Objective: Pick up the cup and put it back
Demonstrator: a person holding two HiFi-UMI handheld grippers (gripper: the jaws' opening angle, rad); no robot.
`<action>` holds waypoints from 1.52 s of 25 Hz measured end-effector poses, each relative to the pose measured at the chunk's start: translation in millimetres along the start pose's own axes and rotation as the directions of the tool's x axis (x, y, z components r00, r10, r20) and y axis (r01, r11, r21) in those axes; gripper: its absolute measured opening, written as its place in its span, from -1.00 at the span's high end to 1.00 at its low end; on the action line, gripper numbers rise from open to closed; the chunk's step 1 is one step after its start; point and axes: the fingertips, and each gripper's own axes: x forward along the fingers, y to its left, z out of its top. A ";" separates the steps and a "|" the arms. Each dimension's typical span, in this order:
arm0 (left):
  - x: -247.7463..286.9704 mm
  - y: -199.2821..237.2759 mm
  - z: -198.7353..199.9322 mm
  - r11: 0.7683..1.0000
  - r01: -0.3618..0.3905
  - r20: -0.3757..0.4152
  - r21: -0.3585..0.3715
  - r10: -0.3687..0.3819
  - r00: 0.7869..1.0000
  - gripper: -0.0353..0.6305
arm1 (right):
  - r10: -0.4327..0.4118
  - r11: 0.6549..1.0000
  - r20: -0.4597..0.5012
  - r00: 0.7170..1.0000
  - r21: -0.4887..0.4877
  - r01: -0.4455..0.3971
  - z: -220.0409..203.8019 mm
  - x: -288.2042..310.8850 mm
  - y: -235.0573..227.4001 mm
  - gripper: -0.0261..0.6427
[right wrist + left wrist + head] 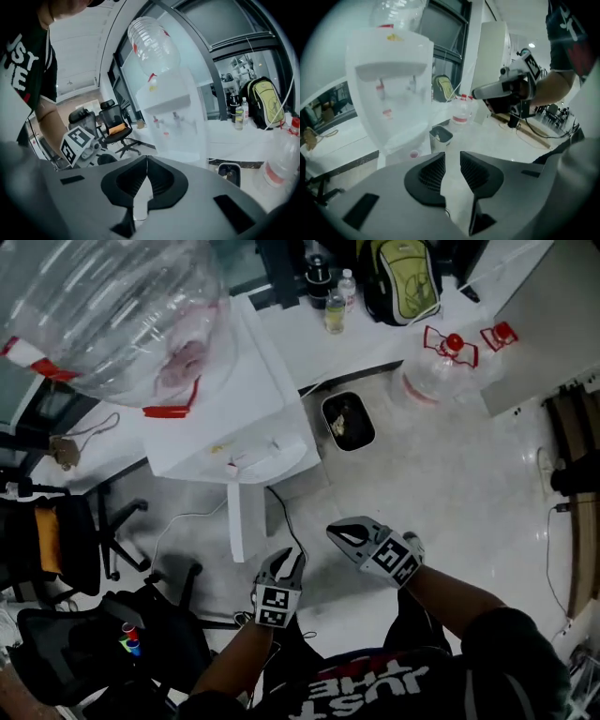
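A pale, glossy floor (pixel 450 493) is spreading across an office room, and a white water dispenser (pixel 234 409) is standing on it with a big clear bottle (pixel 112 315) upended on its top. Behind it a white counter (pixel 291 334) is carrying a yellow-green backpack (pixel 401 277), while a small bin (pixel 348 421) and spare jugs (pixel 441 367) with red handles are sitting on the floor below, and dark office chairs (pixel 66 540) are crowding the left side. The cup (pixel 414 153), small and reddish inside, is showing only in the left gripper view. It appears to be standing upright on the dispenser's low ledge (pixel 396 147), near that ledge's right-hand corner, with its mouth facing up and its long axis vertical, though it is too small to read finely. The left gripper (pixel 452 161) is holding its jaws a narrow gap apart with nothing between them, and is hanging well short of the cup. The right gripper (pixel 146 161) is pressing its jaw tips together on nothing. The head view is showing both grippers from above, side by side over the floor. The right gripper view is alone in showing the dispenser's taps (pixel 166 119) and the left gripper's marker cube (pixel 77 143).
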 end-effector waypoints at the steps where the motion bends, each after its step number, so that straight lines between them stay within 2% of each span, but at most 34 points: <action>1: -21.3 3.4 22.2 1.000 -0.015 0.043 -0.012 0.016 0.999 0.60 | 0.004 1.000 -0.001 1.000 -0.018 -0.004 19.5 -6.0 9.1 0.83; 3: -61.7 13.6 68.8 0.998 -0.045 0.131 -0.033 0.049 0.990 0.65 | 0.013 0.998 0.001 1.000 -0.062 -0.012 60.3 -18.7 25.5 0.82; 6: -132.7 23.7 132.4 0.996 -0.081 0.244 -0.042 0.089 0.966 0.75 | 0.026 0.995 0.011 1.000 -0.092 -0.024 118.0 -44.1 61.1 0.83; 8: -183.3 31.3 172.4 0.993 -0.104 0.318 -0.052 0.115 0.941 0.82 | 0.035 0.994 0.034 0.999 -0.107 -0.031 160.6 -60.8 86.8 0.83; 11: -259.3 34.5 222.4 0.989 -0.100 0.410 -0.108 0.136 0.902 0.87 | 0.053 0.988 0.066 0.996 -0.146 -0.043 217.8 -84.3 122.7 0.83; 16: -362.5 42.9 301.2 0.987 -0.080 0.580 -0.141 0.148 0.801 0.87 | 0.088 0.970 0.161 0.983 -0.240 -0.048 328.1 -118.2 158.5 0.83; 19: -415.1 38.0 339.1 0.989 -0.078 0.656 -0.125 0.142 0.741 0.87 | 0.100 0.964 0.219 0.971 -0.264 -0.040 380.4 -142.0 177.9 0.83; 21: -439.2 32.2 357.6 0.991 -0.084 0.689 -0.108 0.135 0.713 0.87 | 0.106 0.966 0.257 0.961 -0.256 -0.038 404.9 -159.2 186.1 0.83; 23: -455.3 25.1 371.7 0.992 -0.064 0.711 -0.106 0.120 0.693 0.87 | 0.111 0.972 0.288 0.951 -0.232 -0.042 420.2 -174.7 191.3 0.83; 27: -468.4 11.6 392.4 0.994 -0.003 0.743 -0.105 0.080 0.664 0.87 | 0.120 0.979 0.333 0.935 -0.196 -0.056 433.2 -194.4 195.2 0.83; 29: -467.0 6.2 398.7 0.996 0.010 0.750 -0.094 0.064 0.659 0.87 | 0.119 0.979 0.345 0.931 -0.198 -0.052 436.2 -198.3 194.6 0.83; 34: -459.3 -2.7 389.6 0.997 0.011 0.727 -0.079 0.050 0.685 0.87 | 0.104 0.981 0.356 0.929 -0.192 -0.036 428.8 -200.7 192.5 0.83; 38: -459.1 3.0 386.1 0.995 0.009 0.720 -0.096 0.063 0.691 0.87 | 0.095 0.978 0.348 0.933 -0.207 -0.022 427.9 -200.5 193.6 0.83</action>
